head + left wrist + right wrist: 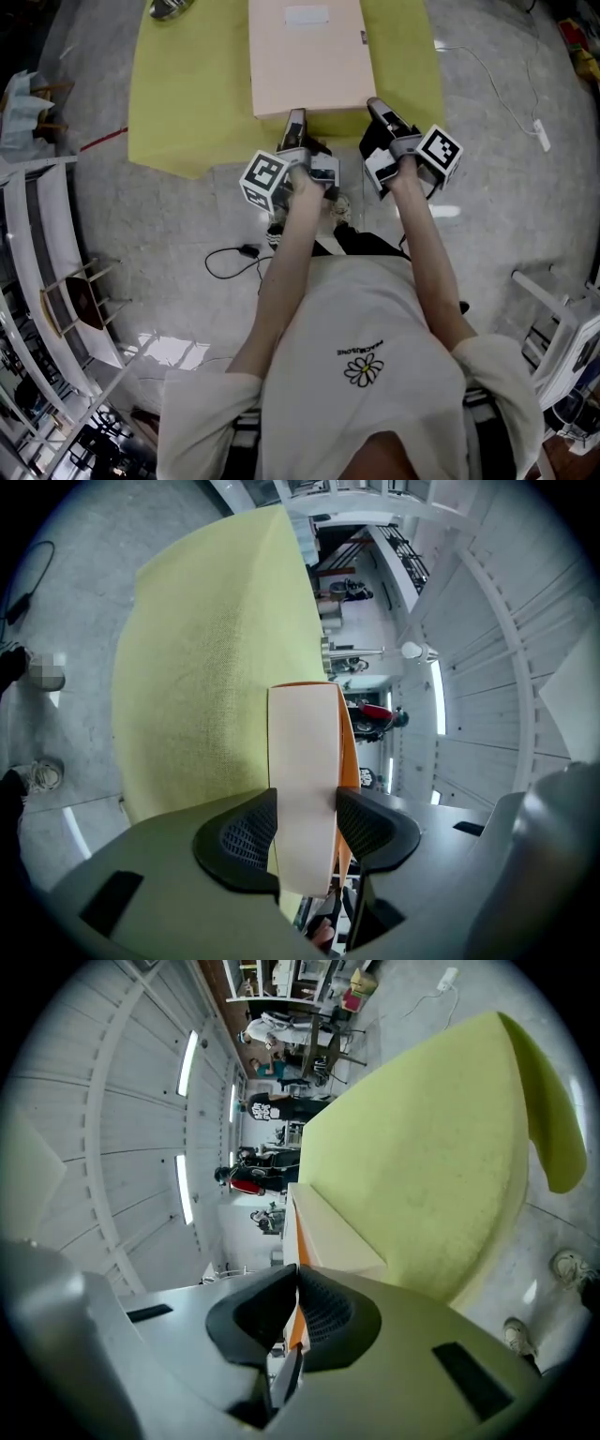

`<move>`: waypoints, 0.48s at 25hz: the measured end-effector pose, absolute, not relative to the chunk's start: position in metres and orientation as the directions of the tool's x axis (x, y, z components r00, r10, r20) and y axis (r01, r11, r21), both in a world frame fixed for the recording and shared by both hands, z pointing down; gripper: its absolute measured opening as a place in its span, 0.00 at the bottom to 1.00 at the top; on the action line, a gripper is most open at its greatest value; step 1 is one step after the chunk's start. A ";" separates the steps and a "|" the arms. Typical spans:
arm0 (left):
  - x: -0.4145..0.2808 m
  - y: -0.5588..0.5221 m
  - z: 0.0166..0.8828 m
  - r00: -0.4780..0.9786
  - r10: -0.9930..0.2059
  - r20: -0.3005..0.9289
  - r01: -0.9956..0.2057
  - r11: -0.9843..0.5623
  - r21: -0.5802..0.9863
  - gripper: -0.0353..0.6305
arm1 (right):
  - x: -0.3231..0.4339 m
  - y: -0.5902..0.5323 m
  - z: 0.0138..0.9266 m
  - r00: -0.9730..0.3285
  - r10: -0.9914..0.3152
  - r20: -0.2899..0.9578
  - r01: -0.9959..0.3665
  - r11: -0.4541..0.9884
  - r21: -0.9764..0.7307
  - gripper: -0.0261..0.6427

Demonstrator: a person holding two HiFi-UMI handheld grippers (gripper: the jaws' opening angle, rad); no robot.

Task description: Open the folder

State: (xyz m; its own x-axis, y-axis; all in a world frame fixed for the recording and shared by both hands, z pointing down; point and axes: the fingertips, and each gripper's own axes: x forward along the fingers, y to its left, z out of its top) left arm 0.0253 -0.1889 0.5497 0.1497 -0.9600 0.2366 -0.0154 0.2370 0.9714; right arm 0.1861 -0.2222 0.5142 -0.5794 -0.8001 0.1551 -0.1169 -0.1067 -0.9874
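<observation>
Your left gripper [296,122] meets the near edge of the folder [309,61]. Its jaws stand wide, and both pads press on the thick white edge between them. Just to its right, your right gripper [378,106] is at the folder's near right corner. Its jaws are pinched almost together on a thin layer there, and an orange strip shows at the pinch. The folder lies flat on the yellow-green cloth [187,103], with its length running away from you and its pale top facing up. A lighter label [307,15] sits near its far end. A metal object [169,7] rests at the far left of the cloth, cut off by the frame.
</observation>
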 end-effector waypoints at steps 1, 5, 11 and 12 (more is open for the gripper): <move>0.026 -0.189 0.551 0.148 -0.960 0.239 -0.017 0.239 0.971 0.37 | 0.186 -0.222 0.515 -0.578 -0.801 0.157 -0.115 -0.111 -0.987 0.06; 0.027 -0.189 0.553 0.144 -0.958 0.249 -0.027 0.247 0.969 0.37 | 0.188 -0.222 0.517 -0.565 -0.804 0.185 -0.166 -0.109 -0.980 0.06; 0.029 -0.189 0.551 0.159 -0.953 0.260 -0.043 0.256 0.966 0.37 | 0.184 -0.228 0.474 -0.577 -0.800 0.166 -0.359 0.066 -0.931 0.06; 0.030 -0.190 0.551 0.163 -0.952 0.260 -0.050 0.255 0.966 0.37 | 0.181 -0.230 0.464 -0.589 -0.792 0.157 -0.392 0.110 -0.914 0.06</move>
State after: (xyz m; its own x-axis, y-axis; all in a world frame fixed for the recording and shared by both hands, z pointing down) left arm 0.0299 -0.1896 0.5505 0.1626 -0.9519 0.2599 -0.0505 0.2550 0.9656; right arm 0.1814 -0.2302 0.4641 -0.5894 -0.7924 0.1574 -0.3917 0.1099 -0.9135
